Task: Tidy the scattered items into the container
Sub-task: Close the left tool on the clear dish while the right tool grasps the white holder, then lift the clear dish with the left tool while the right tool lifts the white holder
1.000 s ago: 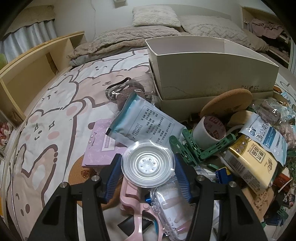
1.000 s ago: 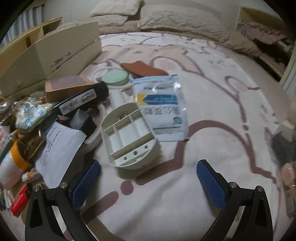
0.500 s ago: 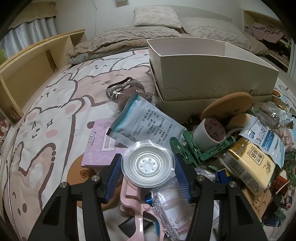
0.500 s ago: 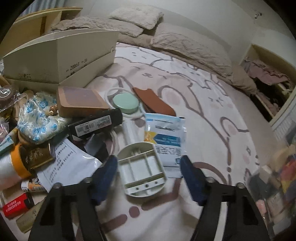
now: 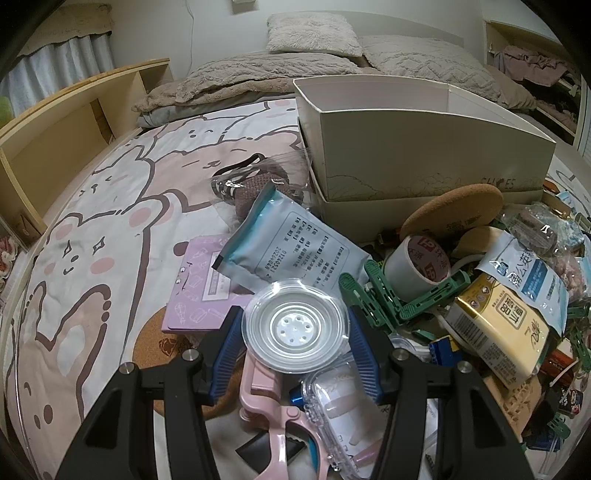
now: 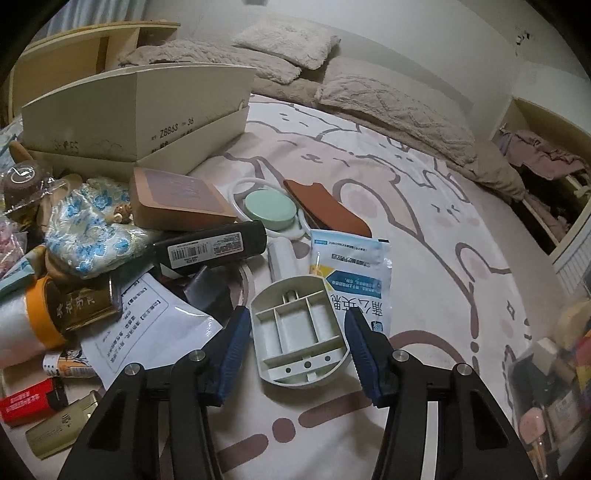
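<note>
Since a second ago my right hand-held gripper (image 6: pixel 297 343) has swung over the divided plastic tray (image 6: pixel 301 338), its jaws closing, the tray between them on the bed. My left hand-held gripper (image 5: pixel 293 334) pinches the clear round lid (image 5: pixel 294 329), with the cream box (image 5: pixel 424 162) beyond it.

Bear-print bedsheet (image 5: pixel 110 229), beige pillows (image 5: pixel 314 35) at the head, wooden shelf (image 5: pixel 74 118), clothes-filled cubby (image 6: pixel 543 166)

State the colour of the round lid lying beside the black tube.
Pale mint green lid; right wrist view shows it best.
</note>
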The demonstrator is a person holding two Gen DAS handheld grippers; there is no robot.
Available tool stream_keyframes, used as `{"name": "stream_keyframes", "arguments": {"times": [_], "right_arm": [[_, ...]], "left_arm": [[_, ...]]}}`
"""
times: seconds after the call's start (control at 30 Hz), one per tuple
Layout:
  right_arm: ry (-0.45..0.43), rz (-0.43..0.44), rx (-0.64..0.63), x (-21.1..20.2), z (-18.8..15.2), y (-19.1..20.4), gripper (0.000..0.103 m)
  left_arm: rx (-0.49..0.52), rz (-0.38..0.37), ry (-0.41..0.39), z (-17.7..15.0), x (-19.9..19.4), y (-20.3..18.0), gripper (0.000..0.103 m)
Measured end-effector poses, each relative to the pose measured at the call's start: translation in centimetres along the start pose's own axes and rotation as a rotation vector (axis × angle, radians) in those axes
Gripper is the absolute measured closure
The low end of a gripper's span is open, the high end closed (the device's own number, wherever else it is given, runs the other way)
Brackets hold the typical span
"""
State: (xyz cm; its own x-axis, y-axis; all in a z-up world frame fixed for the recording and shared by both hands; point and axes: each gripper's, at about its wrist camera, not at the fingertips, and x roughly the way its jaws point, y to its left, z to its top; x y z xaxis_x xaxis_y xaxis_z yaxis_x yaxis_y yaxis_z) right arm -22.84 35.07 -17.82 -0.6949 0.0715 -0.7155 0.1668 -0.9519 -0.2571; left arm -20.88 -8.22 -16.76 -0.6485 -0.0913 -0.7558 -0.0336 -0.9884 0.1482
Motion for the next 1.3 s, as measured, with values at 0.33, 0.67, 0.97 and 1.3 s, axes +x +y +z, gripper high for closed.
{"name": "stream_keyframes", "arguments": {"times": [0.33, 0.67, 0.97, 1.3], "right_arm": [[0.061, -0.142, -0.186, -0.2, -0.5, 2.9, 0.048], [0.067, -0.08, -0.061, -1.0, -1.1, 0.6, 0.053], [0.092, -0.028, -0.01, -3.9, -2.4, 0.4, 0.055], [0.12, -0.078, 0.015, -0.7, -1.3, 0.4, 0.054]], "left_arm": [[-0.001, -0.008, 0.0, -0.1, 0.0, -0.2, 0.047], [-0.009, -0.02, -0.001, -0.1, -0.2, 0.0, 0.047], [-0.036, -0.042, 0.005, 0.0, -0.3, 0.3, 0.047], [-0.029, -0.044, 0.005, 0.0, -0.3, 0.4, 0.047]]}}
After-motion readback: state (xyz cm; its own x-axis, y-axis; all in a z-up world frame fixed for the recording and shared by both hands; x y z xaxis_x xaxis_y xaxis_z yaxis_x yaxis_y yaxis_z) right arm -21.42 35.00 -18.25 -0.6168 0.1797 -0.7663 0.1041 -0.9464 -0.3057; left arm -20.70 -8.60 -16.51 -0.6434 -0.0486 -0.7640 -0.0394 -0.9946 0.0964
